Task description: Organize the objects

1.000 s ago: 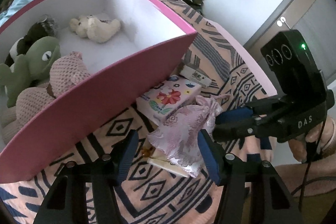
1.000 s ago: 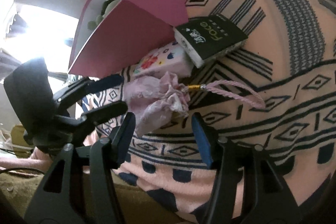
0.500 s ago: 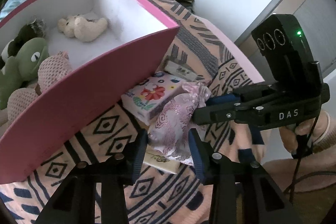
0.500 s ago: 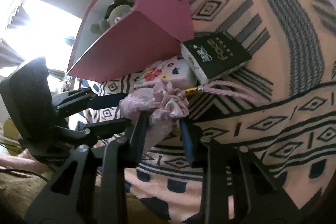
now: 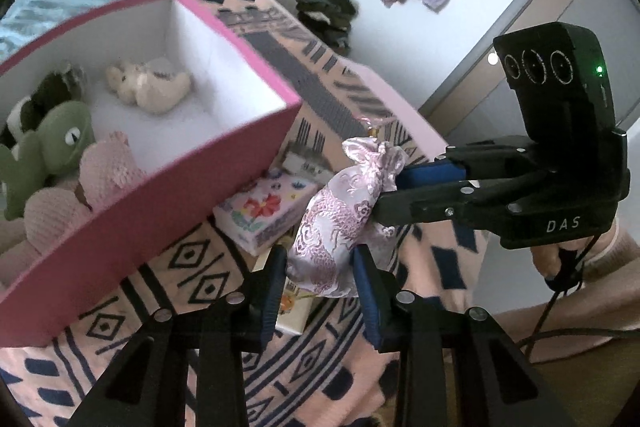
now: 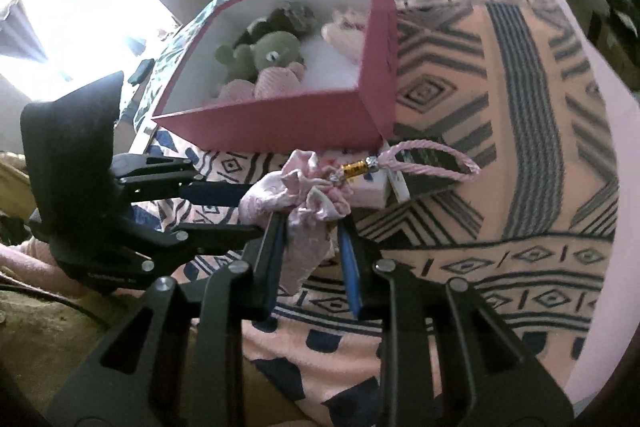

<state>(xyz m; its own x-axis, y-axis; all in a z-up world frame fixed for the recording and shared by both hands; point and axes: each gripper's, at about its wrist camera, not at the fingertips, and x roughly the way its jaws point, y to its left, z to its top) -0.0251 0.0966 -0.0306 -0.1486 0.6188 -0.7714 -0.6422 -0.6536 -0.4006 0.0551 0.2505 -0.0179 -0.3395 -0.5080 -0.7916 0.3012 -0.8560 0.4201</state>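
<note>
Pink blanket with dark geometric pattern (image 5: 168,263): spread beneath both grippers, carrying every item below.

Large open pink cardboard box with white inside (image 5: 224,163): ahead and to the left of the left gripper; in the right wrist view it stands ahead of the right gripper (image 6: 280,123). Contents: green plush frog (image 5: 48,147), pink knitted plush toy (image 5: 104,175), cream plush bear (image 5: 148,87) lying at the far end, and a dark plush toy, partly hidden, behind the frog.

Floral-printed white tissue pack (image 5: 264,211): on the blanket just beyond the left gripper's fingers, beside the box's near corner.

Pale pink brocade drawstring pouch with dragon motif (image 5: 340,223): lifted clear of the blanket, held between both grippers at once. Its gathered neck points away from the left gripper. From the right wrist view its twisted pink cord loop with gold bead (image 6: 432,163) hangs out ahead and right of the fingers.

Left gripper (image 5: 320,283): jaws have just been closing and now press on the pouch's lower body from either side.

Right gripper (image 6: 310,251): jaws have just been closing and now pinch the pouch below its gathered neck; seen from the left wrist, it reaches in from the right (image 5: 392,195), a hand (image 5: 560,259) behind it.
</note>
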